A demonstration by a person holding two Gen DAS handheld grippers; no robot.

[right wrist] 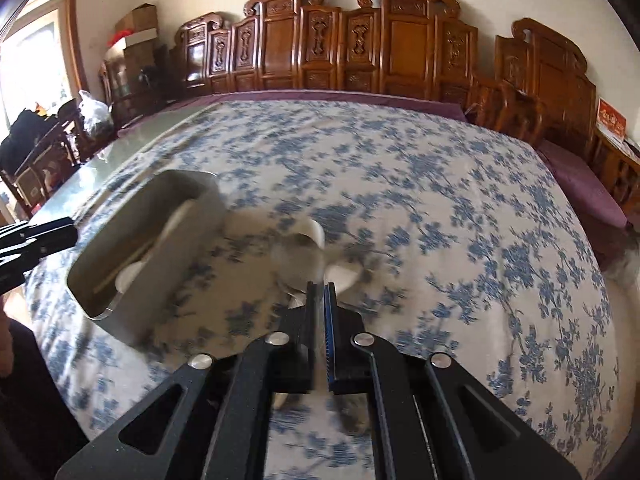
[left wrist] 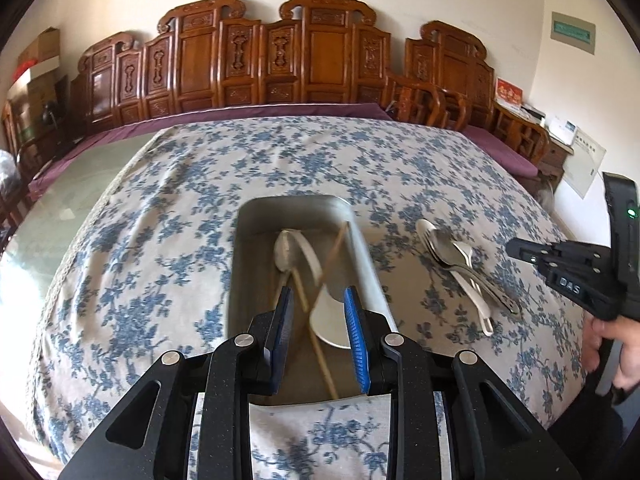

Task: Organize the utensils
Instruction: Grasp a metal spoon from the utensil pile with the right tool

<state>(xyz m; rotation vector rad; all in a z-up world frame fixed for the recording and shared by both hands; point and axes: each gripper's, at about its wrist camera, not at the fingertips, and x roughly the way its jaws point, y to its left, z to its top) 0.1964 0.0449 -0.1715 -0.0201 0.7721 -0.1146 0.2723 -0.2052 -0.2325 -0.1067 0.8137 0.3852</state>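
Observation:
A grey metal tray (left wrist: 248,272) lies on the floral cloth and holds a metal spoon (left wrist: 285,256), a white spoon (left wrist: 332,320) and wooden chopsticks (left wrist: 320,352). My left gripper (left wrist: 320,300) is open just above the tray's near end, holding nothing. A pile of metal and white spoons (left wrist: 456,258) lies on the cloth right of the tray. In the right wrist view, my right gripper (right wrist: 322,288) is shut on a spoon handle, its bowl blurred among the spoons (right wrist: 304,252) ahead. The tray (right wrist: 160,240) is to its left.
The floral cloth (left wrist: 160,208) covers a large table with a bare glass strip (left wrist: 80,184) at the left. Carved wooden chairs (left wrist: 240,60) line the far edge. The right gripper's body (left wrist: 576,280) shows at the right.

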